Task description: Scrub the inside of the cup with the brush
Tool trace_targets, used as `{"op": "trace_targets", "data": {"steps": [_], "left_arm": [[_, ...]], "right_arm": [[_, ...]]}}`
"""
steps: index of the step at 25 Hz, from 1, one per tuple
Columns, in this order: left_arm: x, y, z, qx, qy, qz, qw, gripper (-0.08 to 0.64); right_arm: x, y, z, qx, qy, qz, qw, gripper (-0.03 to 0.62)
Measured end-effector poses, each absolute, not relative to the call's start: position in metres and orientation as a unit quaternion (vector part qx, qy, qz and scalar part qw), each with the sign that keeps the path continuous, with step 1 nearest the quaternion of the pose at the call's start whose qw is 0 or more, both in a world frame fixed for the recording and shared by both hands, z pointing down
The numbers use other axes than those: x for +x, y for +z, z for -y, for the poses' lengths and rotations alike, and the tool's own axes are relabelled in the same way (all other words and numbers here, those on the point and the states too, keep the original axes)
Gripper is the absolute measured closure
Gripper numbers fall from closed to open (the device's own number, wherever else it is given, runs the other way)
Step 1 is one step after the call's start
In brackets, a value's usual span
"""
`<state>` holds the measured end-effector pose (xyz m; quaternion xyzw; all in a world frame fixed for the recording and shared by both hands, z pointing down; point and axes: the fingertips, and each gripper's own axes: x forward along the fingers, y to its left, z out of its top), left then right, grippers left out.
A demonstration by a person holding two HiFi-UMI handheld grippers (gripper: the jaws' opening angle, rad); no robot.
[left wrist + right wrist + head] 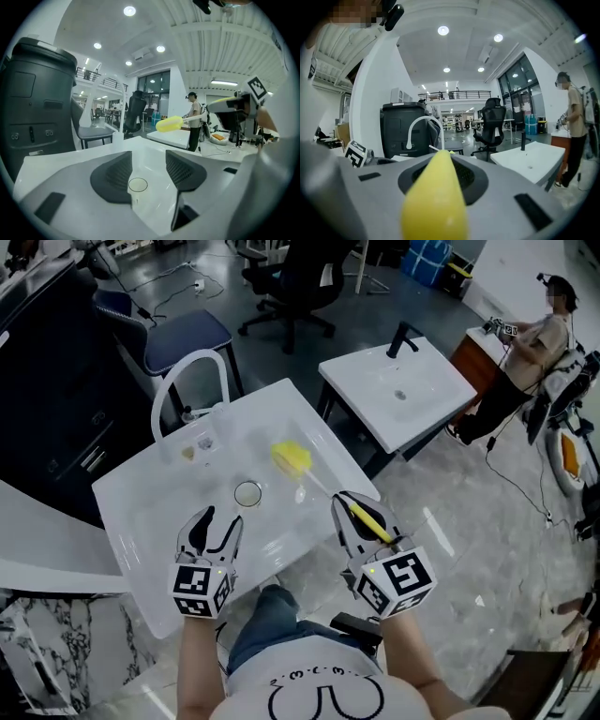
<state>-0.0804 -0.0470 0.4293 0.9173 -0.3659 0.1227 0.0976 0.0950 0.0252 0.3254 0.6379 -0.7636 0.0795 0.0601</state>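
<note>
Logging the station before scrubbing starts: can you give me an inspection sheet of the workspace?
Surface: white basin top, glossy.
Job's things: clear cup upright; brush raised, its yellow head outside the cup.
Clutter: two small items by the faucet.
Grippers: left gripper open, cup ahead of its fingers; right gripper shut on the brush handle.
Cables: floor cables.
Surroundings: second basin, office chair, a person.
</note>
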Motion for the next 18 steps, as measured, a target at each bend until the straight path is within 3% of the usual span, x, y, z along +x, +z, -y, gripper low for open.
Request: {"op": "trace_targets", "data": {"steps": [18], "left_arm": [[-0.049,0.611,0.093,0.861,0.322,0.314,0.237,0.357]], "right_arm": [[0.101,0.375,0.093,0.537,0.152,0.82,0.126,0.549]]}}
